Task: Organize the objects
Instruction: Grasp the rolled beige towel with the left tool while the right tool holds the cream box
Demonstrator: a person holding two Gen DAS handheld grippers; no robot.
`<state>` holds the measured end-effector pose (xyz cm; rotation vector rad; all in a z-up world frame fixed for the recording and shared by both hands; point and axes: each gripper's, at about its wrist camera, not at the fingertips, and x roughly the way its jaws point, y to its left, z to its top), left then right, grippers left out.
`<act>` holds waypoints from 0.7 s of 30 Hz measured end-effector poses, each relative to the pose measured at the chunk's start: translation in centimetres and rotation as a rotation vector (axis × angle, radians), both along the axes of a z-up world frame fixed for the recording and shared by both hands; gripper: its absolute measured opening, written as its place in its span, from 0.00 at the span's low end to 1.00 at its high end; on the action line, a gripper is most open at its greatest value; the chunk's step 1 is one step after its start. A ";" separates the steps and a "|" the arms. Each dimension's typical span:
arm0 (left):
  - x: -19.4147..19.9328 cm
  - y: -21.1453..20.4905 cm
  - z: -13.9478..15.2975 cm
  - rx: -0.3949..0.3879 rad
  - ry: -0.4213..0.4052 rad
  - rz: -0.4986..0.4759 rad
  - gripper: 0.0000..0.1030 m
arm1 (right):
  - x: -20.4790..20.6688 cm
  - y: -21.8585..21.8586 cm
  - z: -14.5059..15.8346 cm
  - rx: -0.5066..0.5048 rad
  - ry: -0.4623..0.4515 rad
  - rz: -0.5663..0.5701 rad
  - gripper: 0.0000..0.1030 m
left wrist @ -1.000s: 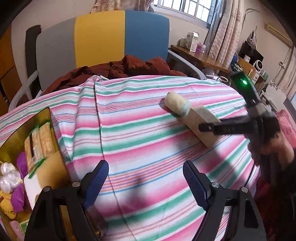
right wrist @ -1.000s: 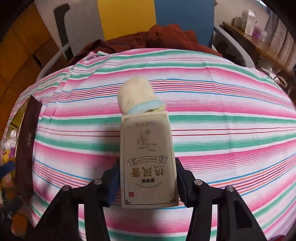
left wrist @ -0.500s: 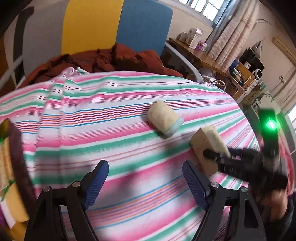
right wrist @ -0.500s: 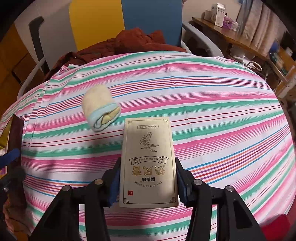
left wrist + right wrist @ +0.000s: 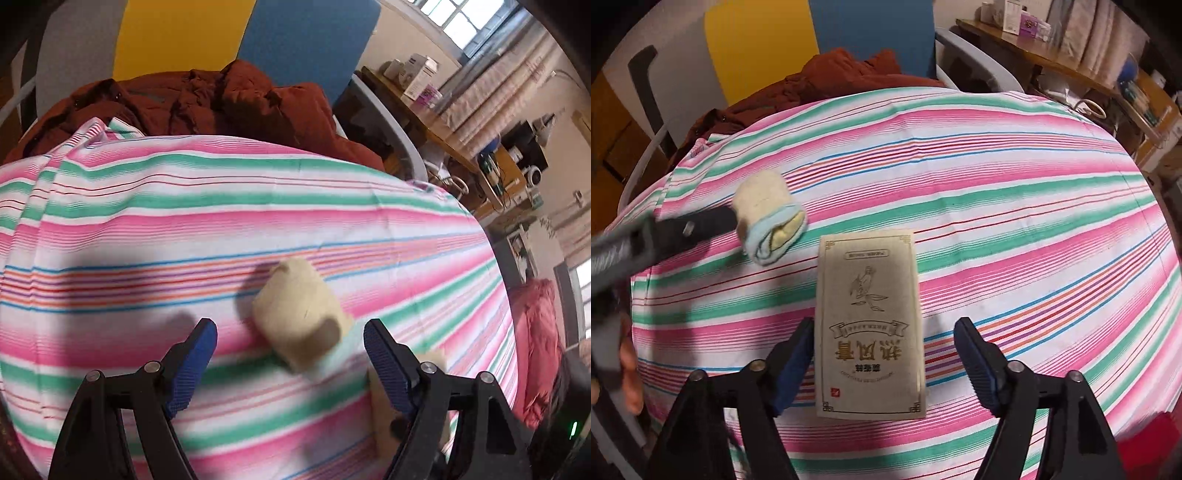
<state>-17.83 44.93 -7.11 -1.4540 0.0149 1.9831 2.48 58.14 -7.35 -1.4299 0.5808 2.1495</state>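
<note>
Jaws of the right gripper are opening around the beige box on the striped cloth. At ten o'clock, the rolled towel lies, apparently untouched, between the left gripper's released jaws.

flat beige box, rolled towel beside

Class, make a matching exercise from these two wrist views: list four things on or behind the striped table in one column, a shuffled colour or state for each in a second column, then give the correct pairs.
Column 1
1. rolled towel
2. beige box
3. jacket
4. tablecloth

Column 2
A. rust-red, heaped behind the table
B. pink, green and white stripes
C. cream with a pale blue edge, lying on its side
D. flat, printed face up, between open jaws

Pairs: 1-C, 2-D, 3-A, 4-B
</note>
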 end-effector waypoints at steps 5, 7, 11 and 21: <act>-1.4 2.1 -2.0 -0.031 -0.048 0.038 0.79 | 0.1 0.1 0.0 -0.007 0.000 -0.005 0.77; -1.4 2.4 -2.8 -0.048 -0.060 0.046 0.74 | 0.1 0.1 -0.1 -0.009 -0.002 -0.005 0.77; -0.4 2.6 -2.8 -0.076 0.022 -0.007 0.73 | 0.1 0.3 -0.4 -0.011 -0.014 -0.004 0.77; 2.3 0.2 -2.1 -0.083 0.095 -0.154 0.49 | -0.5 0.1 -1.5 -0.015 -0.059 0.033 0.51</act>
